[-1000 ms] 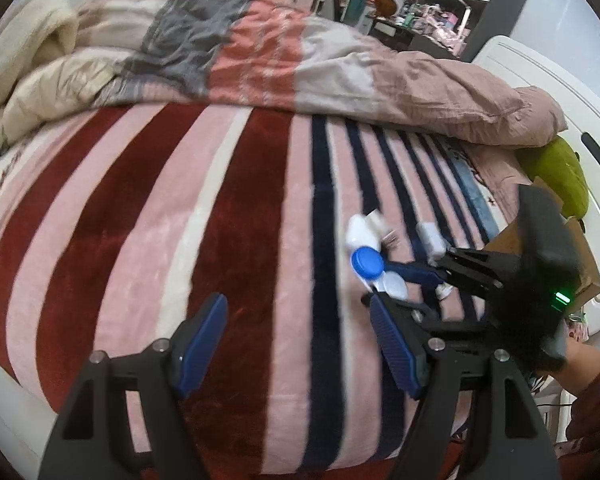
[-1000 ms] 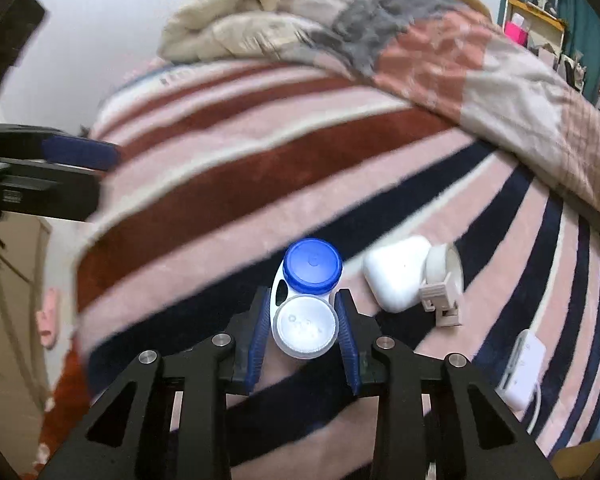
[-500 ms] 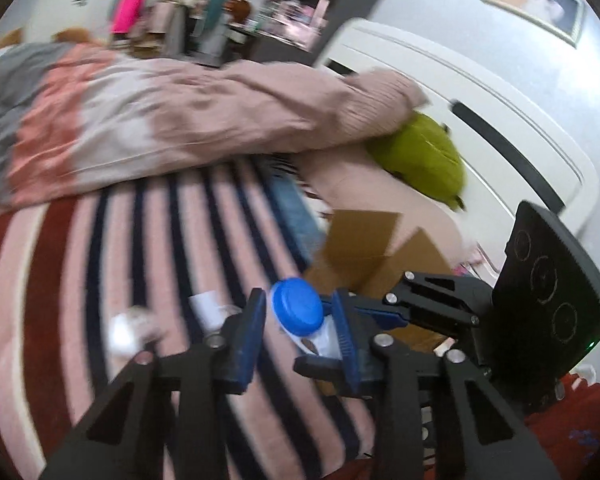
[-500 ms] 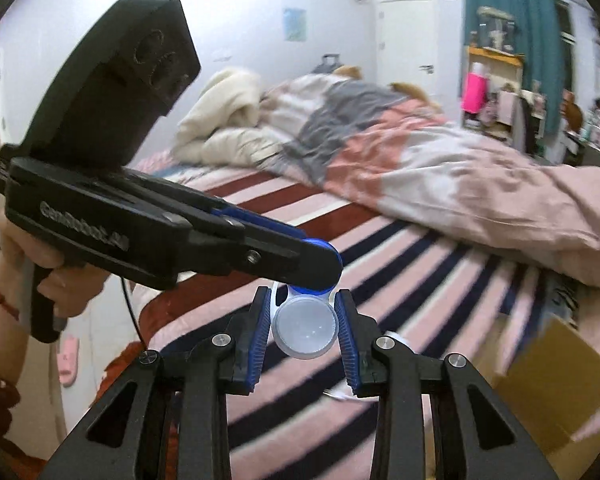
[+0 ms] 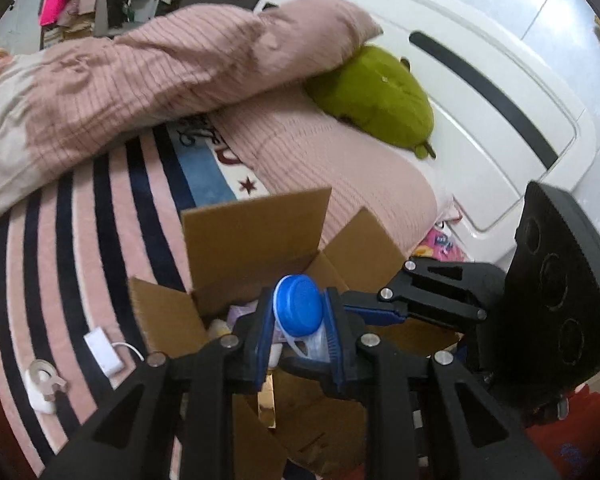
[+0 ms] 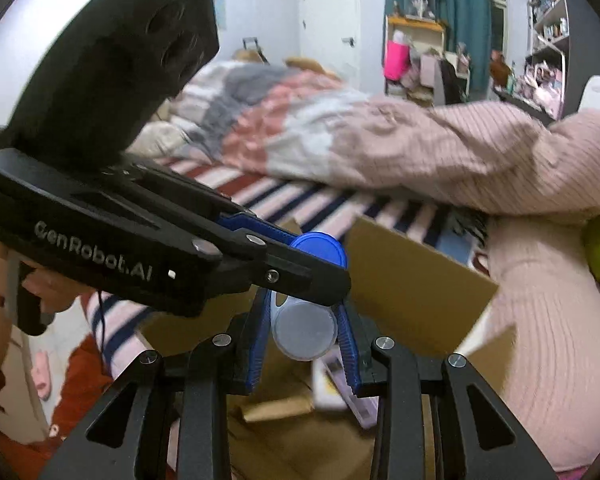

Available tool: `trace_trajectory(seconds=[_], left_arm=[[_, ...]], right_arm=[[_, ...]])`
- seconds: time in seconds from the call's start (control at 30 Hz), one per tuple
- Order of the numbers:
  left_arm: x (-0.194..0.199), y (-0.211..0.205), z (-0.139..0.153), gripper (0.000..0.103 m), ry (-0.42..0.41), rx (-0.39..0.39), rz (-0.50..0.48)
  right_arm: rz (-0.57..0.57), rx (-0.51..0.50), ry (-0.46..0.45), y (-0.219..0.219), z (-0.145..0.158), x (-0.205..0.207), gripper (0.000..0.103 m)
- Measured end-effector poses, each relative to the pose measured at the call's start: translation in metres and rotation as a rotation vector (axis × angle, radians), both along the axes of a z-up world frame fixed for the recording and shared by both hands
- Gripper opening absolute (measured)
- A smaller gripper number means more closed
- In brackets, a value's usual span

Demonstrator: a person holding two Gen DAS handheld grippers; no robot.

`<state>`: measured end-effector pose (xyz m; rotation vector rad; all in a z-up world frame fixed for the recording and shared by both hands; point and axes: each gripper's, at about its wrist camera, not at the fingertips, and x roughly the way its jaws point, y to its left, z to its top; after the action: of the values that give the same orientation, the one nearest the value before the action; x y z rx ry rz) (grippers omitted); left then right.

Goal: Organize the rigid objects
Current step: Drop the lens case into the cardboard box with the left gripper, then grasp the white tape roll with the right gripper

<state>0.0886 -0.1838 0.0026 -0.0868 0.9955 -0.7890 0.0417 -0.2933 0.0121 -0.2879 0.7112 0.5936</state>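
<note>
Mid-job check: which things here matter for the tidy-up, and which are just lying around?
In play: contact lens case, gripped by left gripper and right gripper; cardboard box; tape dispenser; white adapter.

Just there: green plush, pink duvet, striped blanket.

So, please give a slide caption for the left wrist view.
Both grippers hold a contact lens case above the cardboard box.

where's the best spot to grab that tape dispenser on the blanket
Grip the tape dispenser across its flat sides at the round roll, coming straight down from above. It stands apart from the white adapter on the striped blanket, so its sides are free, while the pointed cutter end offers less to hold.
</note>
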Motion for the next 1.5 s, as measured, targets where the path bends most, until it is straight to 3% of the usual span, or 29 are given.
trace_trajectory(seconds=[0.17,0.2,0.27,0.4,0.53,0.63,0.73,0.9,1.1,1.23,1.5], left_arm=[[-0.004,-0.005,-0.007,0.024,-0.011,0.079,0.0],[-0.004,-0.003,-0.007,0.027,-0.013,0.086,0.007],[-0.005,0.004,-0.006,0.043,-0.015,0.084,0.029],[-0.01,0.027,0.002,0.054,-0.044,0.073,0.083],[-0.022,0.062,0.016,0.06,-0.085,0.071,0.151],[-0.037,0.103,0.025,0.063,-0.121,0.089,0.245],[-0.049,0.143,0.027,0.064,-0.135,0.119,0.337],[-0.074,0.212,0.012,0.065,-0.153,0.198,0.503],[-0.092,0.273,-0.027,0.065,-0.11,0.185,0.595],[-0.096,0.3,-0.058,0.065,-0.085,0.21,0.624],[-0.098,0.331,-0.092,0.065,-0.04,0.173,0.647]], right_arm=[[-0.001,-0.084,0.091,0.001,-0.015,0.0,0.027],[-0.003,-0.091,0.11,0.002,-0.017,0.001,0.027],[-0.016,-0.101,0.13,0.002,-0.017,0.004,0.027],[-0.037,-0.135,0.144,0.003,-0.019,0.004,0.034],[-0.026,-0.092,0.153,0.01,-0.012,0.007,0.065],[0.02,-0.059,0.103,0.028,0.001,-0.001,0.076],[0.09,-0.038,0.044,0.058,0.011,-0.011,0.098],[0.225,-0.044,0.014,0.129,0.009,-0.029,0.099],[0.316,-0.043,0.152,0.21,-0.039,-0.025,0.099],[0.262,0.029,0.291,0.234,-0.082,0.001,0.099],[0.002,0.117,0.342,0.228,-0.143,0.073,0.081]])
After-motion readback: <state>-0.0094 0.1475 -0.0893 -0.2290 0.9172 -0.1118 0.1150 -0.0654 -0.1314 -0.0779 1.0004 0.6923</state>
